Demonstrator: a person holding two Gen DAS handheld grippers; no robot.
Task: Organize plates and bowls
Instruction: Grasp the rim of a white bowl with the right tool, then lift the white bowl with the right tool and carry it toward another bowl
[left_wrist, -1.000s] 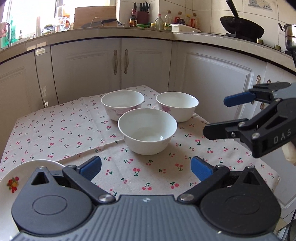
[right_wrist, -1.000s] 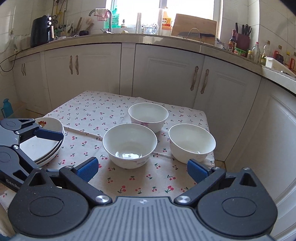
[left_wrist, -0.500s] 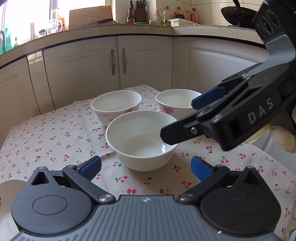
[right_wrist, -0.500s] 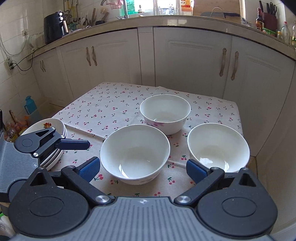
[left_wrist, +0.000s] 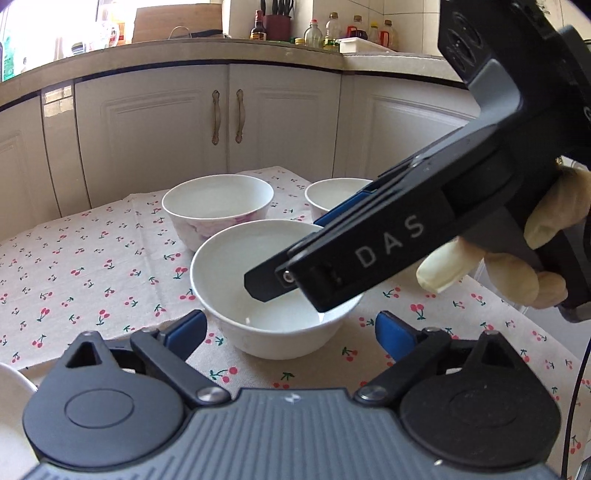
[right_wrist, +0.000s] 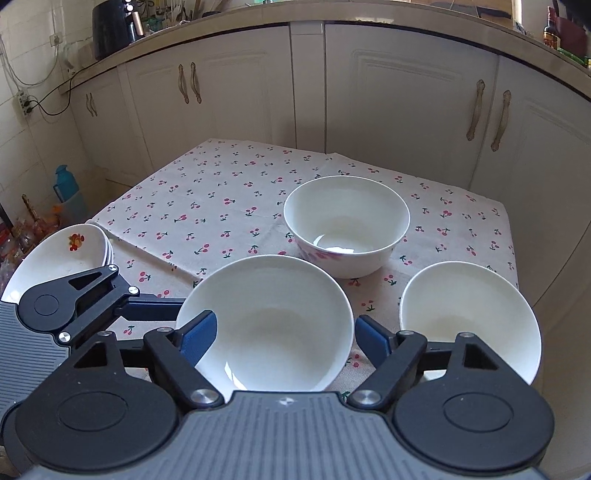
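Three white bowls stand on the cherry-print tablecloth (right_wrist: 221, 192). The near bowl (left_wrist: 236, 280) (right_wrist: 280, 321) lies between both grippers. My left gripper (left_wrist: 290, 336) is low at its front, a blue pad on each side of its base with small gaps, jaws closing. My right gripper (right_wrist: 284, 339) (left_wrist: 291, 254) comes down over it from the right, held by a gloved hand (left_wrist: 517, 266). One of its fingers hangs over the bowl's hollow and the other outside the right rim, jaws closing. The pink-flowered bowl (right_wrist: 347, 225) sits behind, the third bowl (right_wrist: 469, 317) at the right.
A stack of white plates (right_wrist: 55, 254) with a fruit print sits at the table's left corner. White cabinets (right_wrist: 388, 103) stand close behind the table. A blue bottle (right_wrist: 66, 184) and clutter are on the floor at the left. The third bowl is near the table's right edge.
Both grippers have closed in on the near bowl and their jaws have narrowed. The right gripper has swung in from the right and tipped down over the bowl.
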